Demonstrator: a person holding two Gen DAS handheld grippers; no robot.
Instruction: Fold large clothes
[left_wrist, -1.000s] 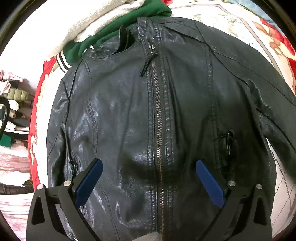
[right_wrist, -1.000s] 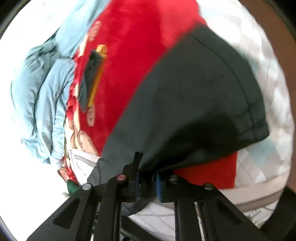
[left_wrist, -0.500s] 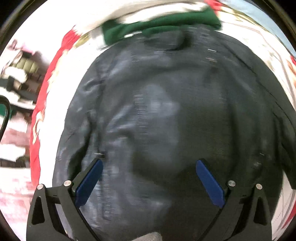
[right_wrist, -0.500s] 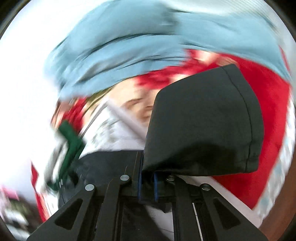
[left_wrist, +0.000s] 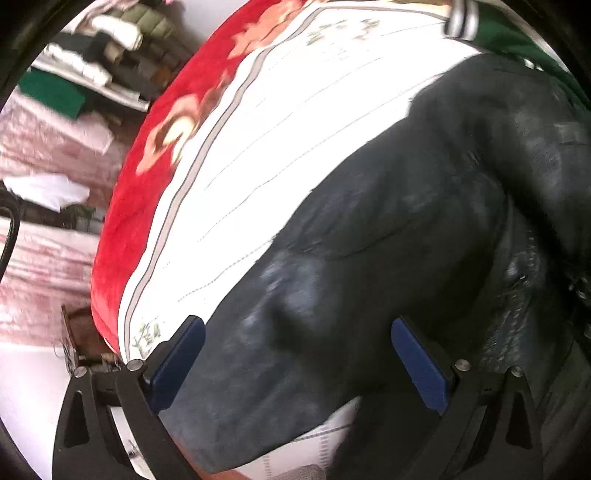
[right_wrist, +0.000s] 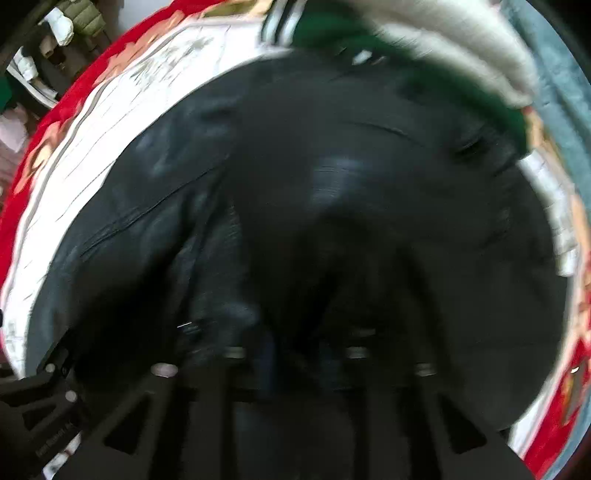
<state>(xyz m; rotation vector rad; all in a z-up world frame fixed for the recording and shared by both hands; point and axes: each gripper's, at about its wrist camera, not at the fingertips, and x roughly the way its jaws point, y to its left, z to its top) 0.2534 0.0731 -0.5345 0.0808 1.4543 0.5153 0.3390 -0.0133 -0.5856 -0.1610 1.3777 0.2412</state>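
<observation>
A black leather jacket (left_wrist: 388, 229) lies on a white quilted bed cover (left_wrist: 295, 96). In the left wrist view its left sleeve runs down to the bottom left between my fingers. My left gripper (left_wrist: 295, 363) is open, its blue pads on either side of the sleeve's lower part. In the right wrist view the jacket (right_wrist: 332, 184) fills the frame, blurred. My right gripper (right_wrist: 295, 354) is nearly closed over dark jacket fabric; the blur hides the grip itself.
A red floral blanket edge (left_wrist: 140, 177) borders the bed on the left. A green garment with striped cuff (right_wrist: 325, 26) and a cream knit (right_wrist: 461, 48) lie above the jacket's collar. Light blue cloth (right_wrist: 565, 85) lies at right. Stacked items (left_wrist: 96, 62) stand beyond the bed.
My left gripper has swung left from the jacket's zipped front to its left sleeve and the bed edge. My right gripper has carried the dark sleeve over onto the jacket body.
</observation>
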